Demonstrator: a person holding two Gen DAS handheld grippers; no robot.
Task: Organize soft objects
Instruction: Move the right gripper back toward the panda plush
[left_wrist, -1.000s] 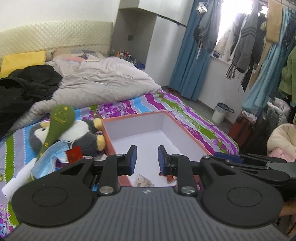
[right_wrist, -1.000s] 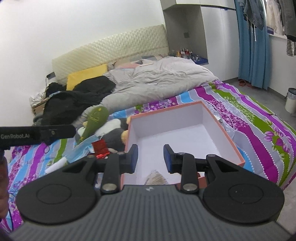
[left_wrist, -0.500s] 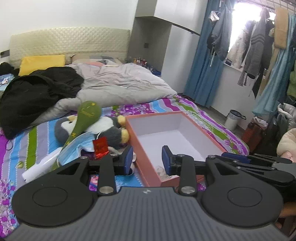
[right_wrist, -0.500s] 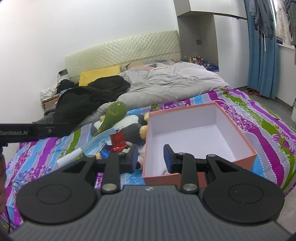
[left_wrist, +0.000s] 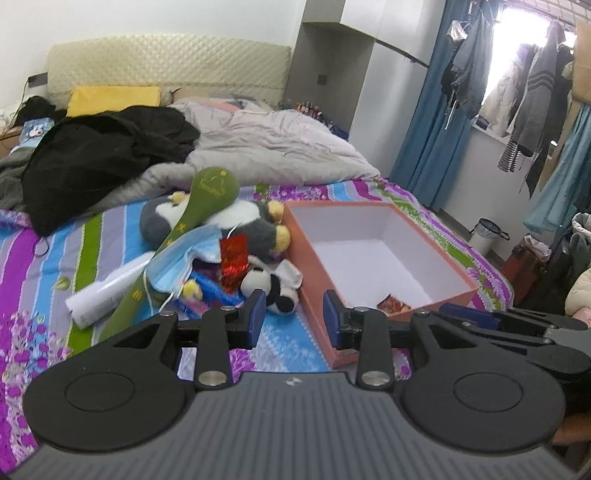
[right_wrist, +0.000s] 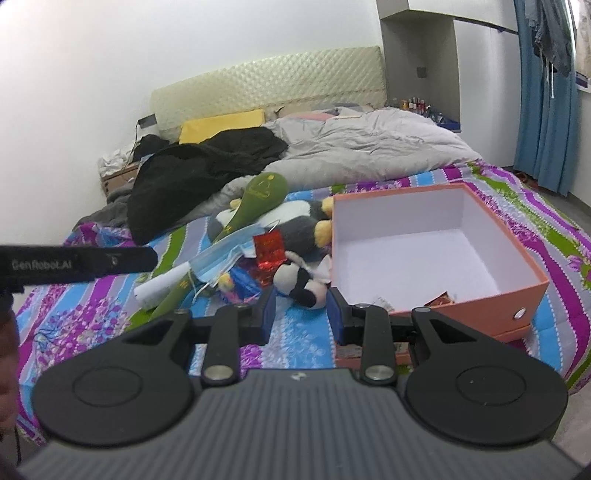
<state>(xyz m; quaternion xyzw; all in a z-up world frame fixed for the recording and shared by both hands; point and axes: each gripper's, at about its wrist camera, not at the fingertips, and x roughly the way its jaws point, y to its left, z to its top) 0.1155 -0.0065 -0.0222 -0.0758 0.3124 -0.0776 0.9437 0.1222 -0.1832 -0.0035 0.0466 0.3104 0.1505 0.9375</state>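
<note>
An open orange box (left_wrist: 308, 273) with a white inside lies on the striped bedsheet. Left of it is a pile of soft things: a grey penguin plush (left_wrist: 255, 221), a small black-and-white plush (left_wrist: 271, 288), a green plush spoon (left_wrist: 208, 195), a blue face mask (left_wrist: 184, 258) and a red packet (left_wrist: 232, 256). My left gripper (left_wrist: 294, 319) hovers open in front of the small plush and the box's near left corner, nothing between its fingers. In the right wrist view my right gripper (right_wrist: 301, 314) is also open and empty, just short of the small plush (right_wrist: 299, 282) and the box (right_wrist: 480, 308).
A white tube (left_wrist: 107, 291) lies at the pile's left. A black garment (left_wrist: 99, 158) and a grey duvet (left_wrist: 273, 147) cover the far bed. Small wrappers (right_wrist: 439, 297) sit in the box's near corner. Hanging clothes and a bin (left_wrist: 485, 236) stand to the right.
Both grippers have swung left, from over the box towards the toy pile, and sunk a little. The left gripper's jaws stand slightly wider than a second ago.
</note>
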